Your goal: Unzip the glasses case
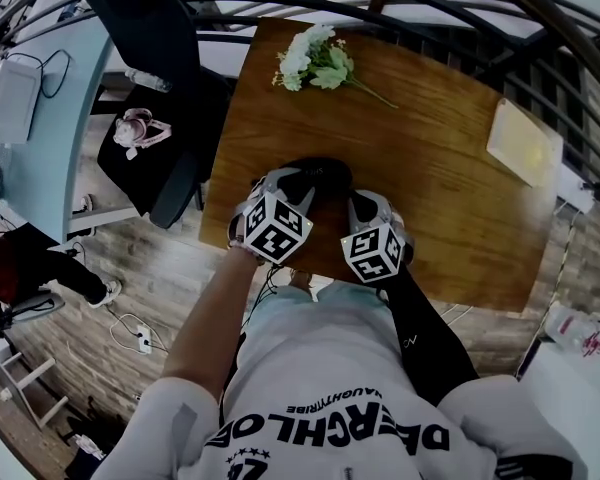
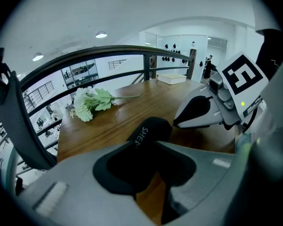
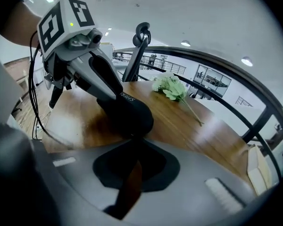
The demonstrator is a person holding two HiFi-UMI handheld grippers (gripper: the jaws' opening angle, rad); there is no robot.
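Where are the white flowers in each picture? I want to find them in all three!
Head view: the flowers are near the top, in the middle.
Left gripper view: left of the middle, beyond the black case.
Right gripper view: above the middle, a little right.
Shared landmark: the case, which lies nearer than the flowers in every view.

Most of the glasses case (image 1: 320, 171) lies hidden beneath the left claw (image 2: 148, 144) and right claw (image 3: 132, 138). Its zipper pull cannot be made out, and its print is cut short.
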